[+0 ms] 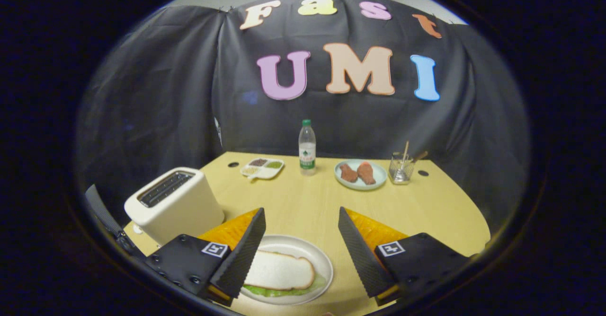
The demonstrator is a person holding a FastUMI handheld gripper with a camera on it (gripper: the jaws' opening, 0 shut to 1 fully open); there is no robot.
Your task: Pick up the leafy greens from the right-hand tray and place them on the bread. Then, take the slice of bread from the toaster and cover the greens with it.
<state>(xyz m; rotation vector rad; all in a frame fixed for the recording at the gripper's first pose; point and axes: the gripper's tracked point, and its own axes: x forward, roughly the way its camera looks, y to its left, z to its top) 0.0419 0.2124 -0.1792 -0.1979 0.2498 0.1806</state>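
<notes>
Sitting between the spread fingers of the hand-held gripper (301, 250) is a white plate (318, 259) with a bread slice (280, 271) laid on top of leafy greens (284, 291), green edge poking out underneath. Fingers aren't pinching anything. White toaster (173, 203) stands off to the left on the bench (303, 197). Further back: a divided tray (262, 168) with small fillings, a water bottle (307, 147), a pale blue plate (374, 182) holding two reddish-brown pieces (357, 172), and a glass (401, 168) with sticks in it.

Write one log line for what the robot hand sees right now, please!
gripper: open, holding nothing | bread slice: on the greens, on white plate between the fingers | toaster: beside plate | stage: sandwich looks covered
</notes>
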